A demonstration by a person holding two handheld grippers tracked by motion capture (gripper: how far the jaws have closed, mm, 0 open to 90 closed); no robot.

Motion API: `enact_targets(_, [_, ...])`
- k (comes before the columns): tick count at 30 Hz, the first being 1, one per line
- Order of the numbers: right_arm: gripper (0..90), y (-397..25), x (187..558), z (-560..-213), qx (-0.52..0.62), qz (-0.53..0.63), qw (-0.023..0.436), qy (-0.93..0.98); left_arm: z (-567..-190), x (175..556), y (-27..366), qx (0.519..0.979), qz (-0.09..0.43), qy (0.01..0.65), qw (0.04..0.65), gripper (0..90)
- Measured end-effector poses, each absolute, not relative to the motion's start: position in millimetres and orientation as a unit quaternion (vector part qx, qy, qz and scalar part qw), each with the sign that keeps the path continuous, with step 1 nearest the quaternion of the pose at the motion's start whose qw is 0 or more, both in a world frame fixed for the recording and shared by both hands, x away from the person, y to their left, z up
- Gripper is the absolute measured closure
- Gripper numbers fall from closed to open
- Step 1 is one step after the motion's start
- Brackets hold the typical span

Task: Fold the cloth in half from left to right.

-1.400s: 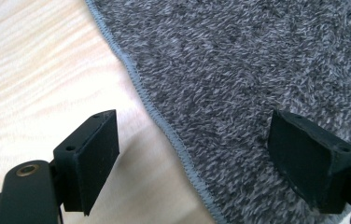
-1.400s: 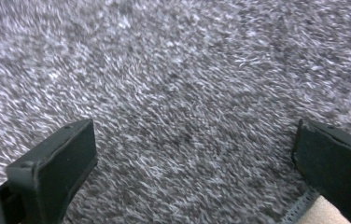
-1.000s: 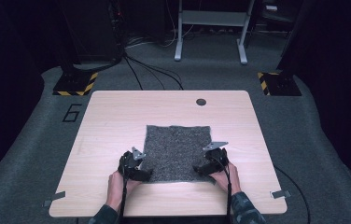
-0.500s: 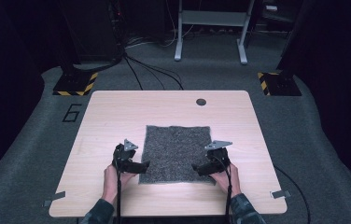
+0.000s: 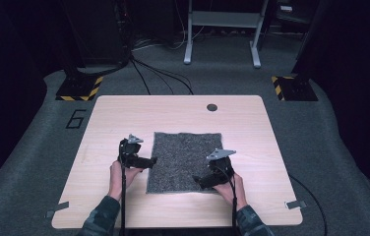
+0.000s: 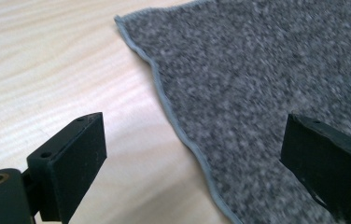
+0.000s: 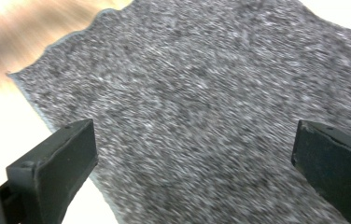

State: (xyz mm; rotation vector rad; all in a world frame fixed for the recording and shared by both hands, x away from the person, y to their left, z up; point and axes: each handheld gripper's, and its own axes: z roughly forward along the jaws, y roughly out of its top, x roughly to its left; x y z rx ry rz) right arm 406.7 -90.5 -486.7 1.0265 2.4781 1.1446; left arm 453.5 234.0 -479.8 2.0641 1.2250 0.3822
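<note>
Your left claw [image 5: 149, 161] has slid outward over the past second — from sitting on the grey cloth [image 5: 185, 160] near its lower-left corner to hovering at the cloth's left edge, about halfway up that side in the high view. Your right claw [image 5: 199, 181] has barely shifted; it sits over the cloth's lower-right part. That suggests you are repositioning for a fresh grip on the hem rather than lifting anything yet, since the cloth lies flat and spread in the middle of the tabletop [image 5: 124, 113].

In the left gripper view the jaws stand wide apart and astride the hem: the left jaw is over bare wood, the right jaw over the cloth [image 6: 267, 79], whose edge runs diagonally from upper left down to the bottom centre of the frame.

In the right gripper view the jaws are also wide apart, with cloth [image 7: 197, 102] spanning the gap between them. That picture is motion-blurred, so I can't be sure whether the jaws touch the fabric.
</note>
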Motion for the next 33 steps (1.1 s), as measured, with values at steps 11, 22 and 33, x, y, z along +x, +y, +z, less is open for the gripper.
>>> enact_targets(11, [0.2, -51.9, 395.9, -486.4, 0.325, 0.385, 0.089, 0.859, -486.1, 484.7, 232.6, 0.798, 0.149, 0.478, 0.335, 7.3])
enact_targets(22, [0.0, -12.9, 390.7, -490.5, 0.292, 0.387, 0.077, 0.871, -492.7, 522.9, 234.7, 0.792, 0.113, 0.496, 0.337, 5.9])
enact_targets(33, [0.7, 17.3, 387.2, -492.8, 0.263, 0.395, 0.071, 0.878, -488.6, 550.3, 224.0, 0.797, 0.132, 0.492, 0.325, 7.7])
